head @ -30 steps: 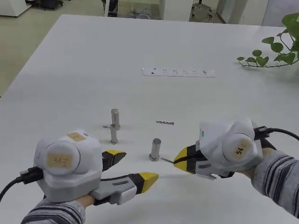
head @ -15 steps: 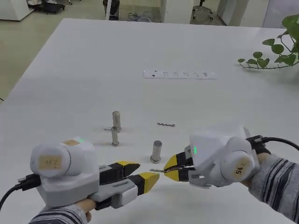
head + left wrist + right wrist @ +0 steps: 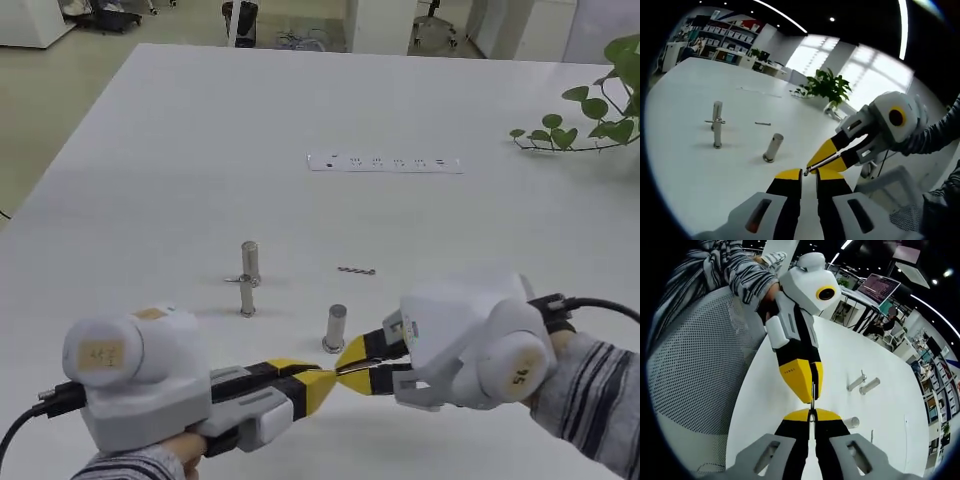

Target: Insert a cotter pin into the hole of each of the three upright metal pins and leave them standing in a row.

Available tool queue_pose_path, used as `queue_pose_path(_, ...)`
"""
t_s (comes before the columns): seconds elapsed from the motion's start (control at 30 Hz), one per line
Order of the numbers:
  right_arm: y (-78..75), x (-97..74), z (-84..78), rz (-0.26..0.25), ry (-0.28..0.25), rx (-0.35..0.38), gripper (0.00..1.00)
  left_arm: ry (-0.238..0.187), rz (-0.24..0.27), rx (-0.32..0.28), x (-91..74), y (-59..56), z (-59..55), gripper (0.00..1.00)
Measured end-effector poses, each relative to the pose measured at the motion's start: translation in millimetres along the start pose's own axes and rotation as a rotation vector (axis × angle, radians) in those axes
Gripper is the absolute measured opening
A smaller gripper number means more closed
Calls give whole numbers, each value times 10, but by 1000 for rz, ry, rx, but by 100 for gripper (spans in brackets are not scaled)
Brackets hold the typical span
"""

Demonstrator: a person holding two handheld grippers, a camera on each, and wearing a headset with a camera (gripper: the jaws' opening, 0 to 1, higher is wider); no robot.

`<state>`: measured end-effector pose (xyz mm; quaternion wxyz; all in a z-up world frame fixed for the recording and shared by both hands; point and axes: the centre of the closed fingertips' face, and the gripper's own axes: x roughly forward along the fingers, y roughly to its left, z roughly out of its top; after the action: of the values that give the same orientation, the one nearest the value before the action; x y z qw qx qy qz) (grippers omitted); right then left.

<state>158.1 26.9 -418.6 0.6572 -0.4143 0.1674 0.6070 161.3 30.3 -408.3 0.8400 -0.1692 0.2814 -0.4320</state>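
My two hand-held grippers meet tip to tip just in front of the nearest metal pin (image 3: 335, 328). The right hand-held gripper (image 3: 352, 362) pinches a cotter pin (image 3: 340, 371) whose other end sits at the closed tips of the left hand-held gripper (image 3: 322, 385), so I have no gap between them. Two more metal pins (image 3: 248, 262) stand close together further left. A loose cotter pin (image 3: 355, 270) lies beyond. Past it the counter (image 3: 300, 110) is open up to the power strip (image 3: 385, 162), and a plant (image 3: 595, 105) crowds the far right edge.

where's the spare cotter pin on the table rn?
Head view: the loose cotter pin lies flat on the table, right of the rear upright pin, beyond the nearest pin.
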Motion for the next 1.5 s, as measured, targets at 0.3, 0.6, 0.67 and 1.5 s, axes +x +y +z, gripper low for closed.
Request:
queue_pose_path(0.3,-8,3,27,-2,-8,-3,0,-3,-2,-25,-7,18,-18,0)
queue_pose_path(0.6,0,11,19,0,-2,-12,0,3,-3,-9,-5,16,-31,0)
queue_pose_path(0.67,6,13,18,-1,2,-21,0,6,-5,-14,-4,14,-36,0)
queue_pose_path(1.5,52,12,-24,57,-43,124,2,108,-71,406,21,-128,-56,0)
